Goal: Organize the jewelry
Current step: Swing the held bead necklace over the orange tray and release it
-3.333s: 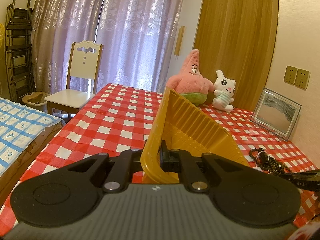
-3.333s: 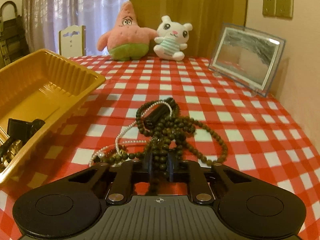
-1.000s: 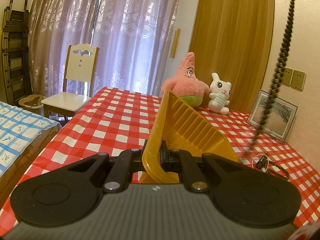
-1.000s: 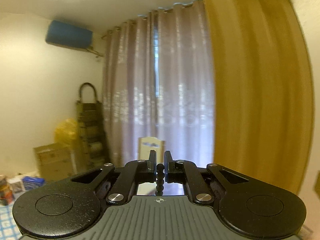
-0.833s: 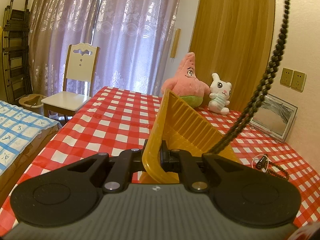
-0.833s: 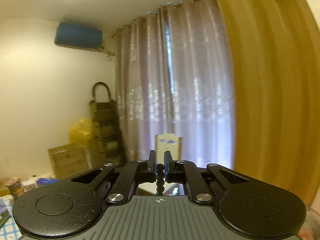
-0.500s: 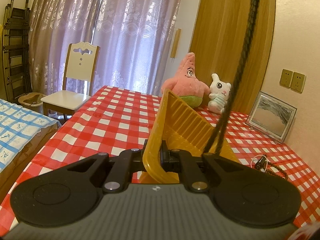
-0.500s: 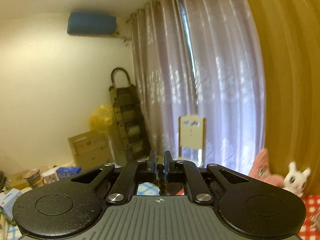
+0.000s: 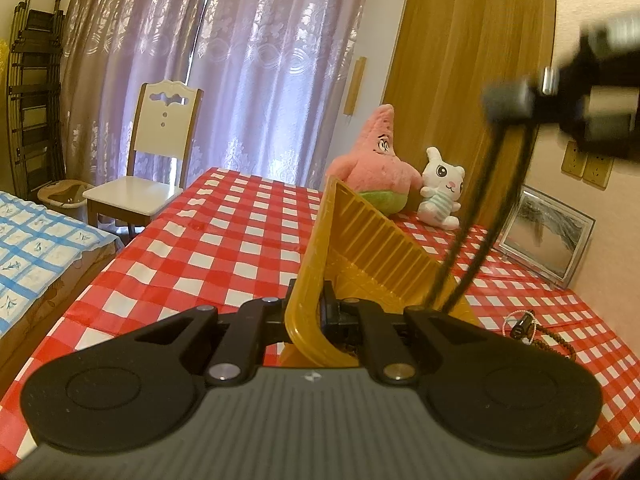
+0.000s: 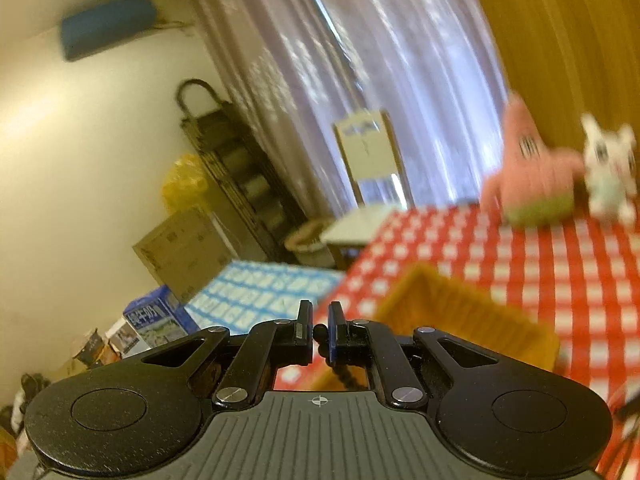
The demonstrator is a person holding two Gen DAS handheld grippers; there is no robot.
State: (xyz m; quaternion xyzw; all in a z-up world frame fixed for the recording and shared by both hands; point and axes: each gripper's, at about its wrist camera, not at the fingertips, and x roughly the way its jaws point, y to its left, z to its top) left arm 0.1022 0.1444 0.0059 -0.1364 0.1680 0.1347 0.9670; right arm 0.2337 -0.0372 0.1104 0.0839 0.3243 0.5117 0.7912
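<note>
1. L gripper (image 9: 306,312): my jaws are pinched on the near rim of the yellow tray (image 9: 372,256). Tray is tipped up on edge, ribbed inside facing right, its lower side on the checked tablecloth (image 9: 224,240).
2. R gripper (image 10: 320,332): jaws pressed nearly together, pinching a dark bead necklace (image 10: 346,376). One bead shows between the pads, a short run of beads hangs just below them.
3. From the L cam my R gripper (image 9: 560,92) sits high at the right edge, blurred. The necklace (image 9: 480,220) drops from it as two dark strands, lower end going down by the tray's right side, behind my L gripper body. Can't tell if the end touches the tray floor.
4. R cam pic is blurred & tilted. Tray (image 10: 460,312) lies under & just ahead of my jaws.
5. More jewelry on the cloth, right of the tray & apart from it: a small tangle (image 9: 524,322) w/ a thin pale strand, a dark piece & brown beads trailing off right.
6. Far end of the table: pink star plush (image 9: 380,168) & white bunny plush (image 9: 440,188) side by side, touching. Framed picture (image 9: 548,236) leans at the wall, right.
7. Bkgd: white chair (image 9: 148,168) at the table's left, purple curtains (image 9: 240,60) behind, blue-check bedding (image 9: 36,240) far left.
</note>
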